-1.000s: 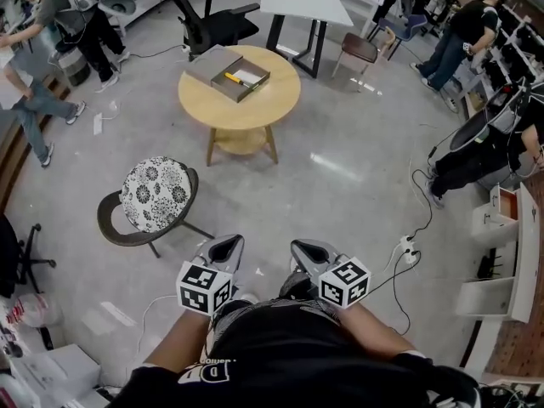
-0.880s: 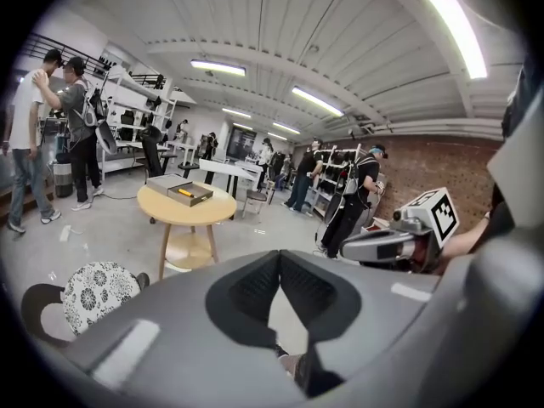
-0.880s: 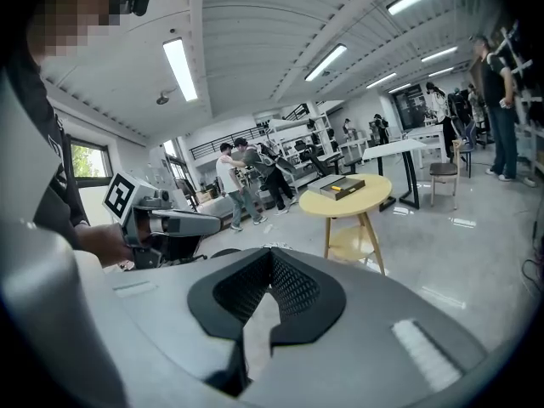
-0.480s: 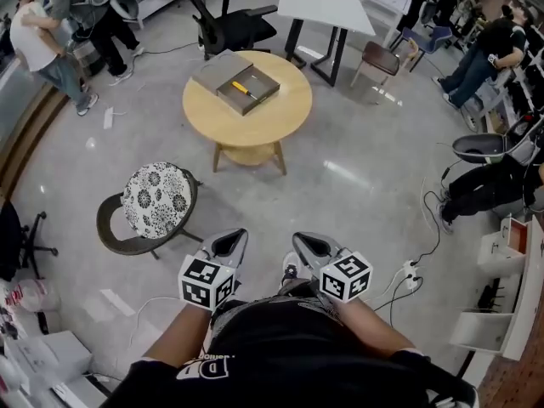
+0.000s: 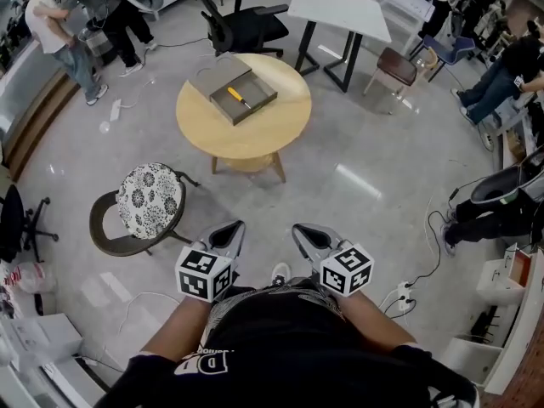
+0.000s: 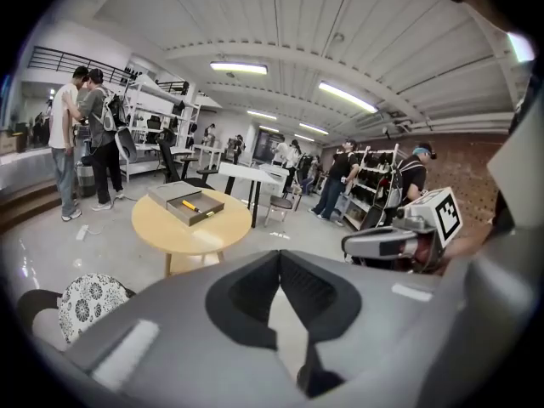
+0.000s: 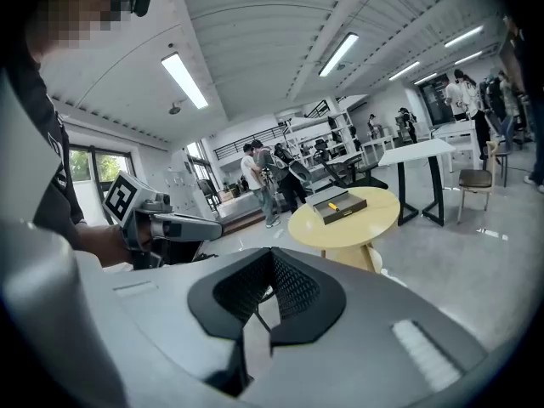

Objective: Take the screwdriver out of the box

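A grey box [image 5: 231, 92] with its lid beside it lies on a round wooden table [image 5: 255, 134] far ahead. In it lies the screwdriver [image 5: 236, 97], with a yellow handle. The box [image 6: 189, 204] and screwdriver [image 6: 194, 208] also show small in the left gripper view, and the same box [image 7: 340, 206] in the right gripper view. My left gripper [image 5: 231, 229] and right gripper [image 5: 303, 230] are side by side close to my body, well short of the table. Both are shut and hold nothing.
A low chair with a patterned round seat [image 5: 151, 198] stands on the floor between me and the table, to the left. Behind the table are a black office chair [image 5: 246, 19], a white table [image 5: 340, 11] and a brown chair [image 5: 395, 65]. People stand at the back left [image 5: 64, 24]. A power strip and cable [image 5: 399, 296] lie at the right.
Both grippers have been carried forward with me, still shut and side by side. The table and box now sit a little lower and nearer in the head view.
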The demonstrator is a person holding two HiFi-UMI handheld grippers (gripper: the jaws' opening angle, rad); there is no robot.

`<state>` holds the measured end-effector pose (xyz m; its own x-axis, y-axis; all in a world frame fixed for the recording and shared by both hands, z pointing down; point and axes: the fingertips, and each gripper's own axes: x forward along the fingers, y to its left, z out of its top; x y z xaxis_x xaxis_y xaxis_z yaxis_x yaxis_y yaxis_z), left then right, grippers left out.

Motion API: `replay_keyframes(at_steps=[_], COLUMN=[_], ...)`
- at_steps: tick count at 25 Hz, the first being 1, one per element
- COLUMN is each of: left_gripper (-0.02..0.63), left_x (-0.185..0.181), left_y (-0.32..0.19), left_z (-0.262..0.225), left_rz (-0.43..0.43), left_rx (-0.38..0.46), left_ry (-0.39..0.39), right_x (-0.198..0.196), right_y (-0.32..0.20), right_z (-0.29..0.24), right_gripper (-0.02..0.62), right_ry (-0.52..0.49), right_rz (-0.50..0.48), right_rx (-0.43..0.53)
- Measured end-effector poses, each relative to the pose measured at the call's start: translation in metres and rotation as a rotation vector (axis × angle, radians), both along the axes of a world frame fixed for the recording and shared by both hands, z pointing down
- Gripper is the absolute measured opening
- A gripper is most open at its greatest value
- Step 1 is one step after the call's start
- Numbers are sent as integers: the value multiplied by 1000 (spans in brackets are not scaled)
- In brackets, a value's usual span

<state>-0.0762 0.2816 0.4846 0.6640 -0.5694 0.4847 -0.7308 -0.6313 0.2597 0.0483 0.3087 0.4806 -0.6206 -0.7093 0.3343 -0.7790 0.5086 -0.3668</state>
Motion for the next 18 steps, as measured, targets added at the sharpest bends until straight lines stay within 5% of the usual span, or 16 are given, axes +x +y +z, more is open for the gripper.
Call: replay_keyframes(at_steps=[8, 18], left_gripper=[58, 58], left_x=[52, 58], left_y=[-26, -46], left_z=[-8, -6], left_rz=[11, -21], left_rx=[24, 12], left_ry=[-22, -33], right_x=[45, 54], right_y=[-27, -49], right_z=[2, 10], right_gripper=[0, 0], right_ry=[-14, -24], right_rz=[-15, -46], right_rx=[4, -19])
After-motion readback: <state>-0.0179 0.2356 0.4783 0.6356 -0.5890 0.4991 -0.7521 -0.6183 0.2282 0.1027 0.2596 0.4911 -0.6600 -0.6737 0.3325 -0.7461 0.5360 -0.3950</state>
